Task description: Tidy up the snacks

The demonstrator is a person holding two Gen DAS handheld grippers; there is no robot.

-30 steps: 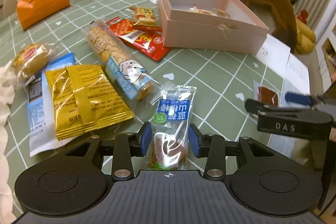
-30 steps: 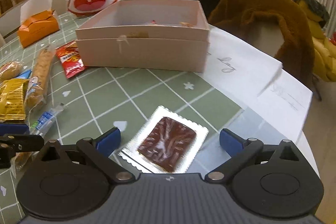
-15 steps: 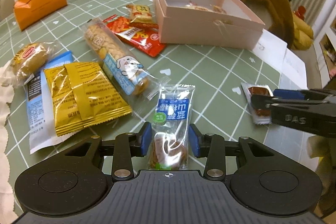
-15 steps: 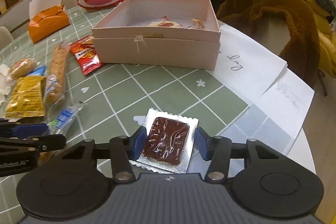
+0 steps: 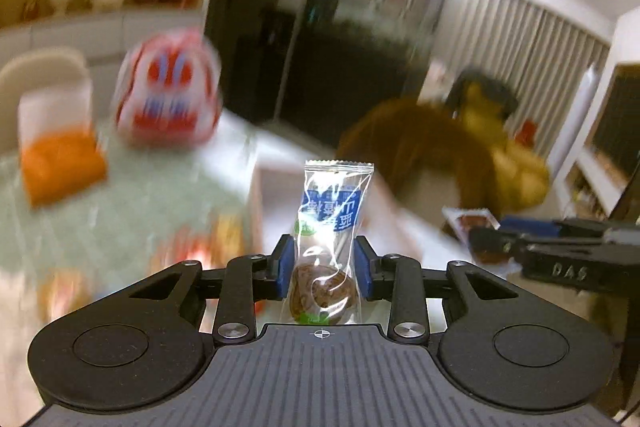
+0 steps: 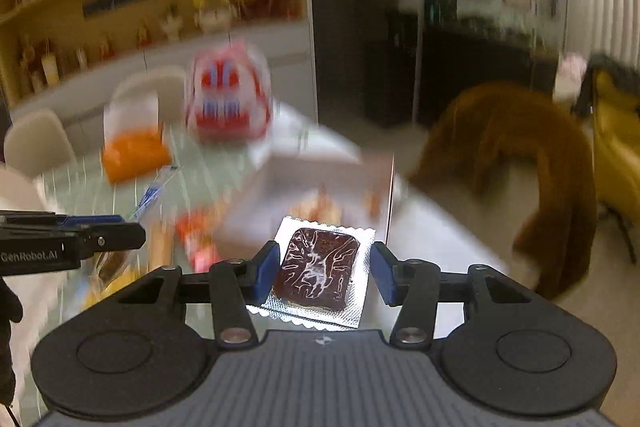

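Snacks are airborne! Left gripper [image 5: 323, 264], jaws just squeezed narrow, pinches the clear blue-label packet [image 5: 327, 243], pointing twelve o'clock; right gripper [image 6: 323, 269] clamps the foil-wrapped brown square [image 6: 318, 273] above the blurred bench [image 6: 208, 175].

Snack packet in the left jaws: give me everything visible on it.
The snack packet is a narrow clear plastic sleeve with a crimped top edge, a blue label band with white characters, small green marks, and a brown coiled or round snack in its lower half. It stands upright, lifted clear of the table, pinched near its bottom between the blue pads of the left gripper, whose jaws have just been closing on it. Nothing else touches it. Its top stands free above the jaws.
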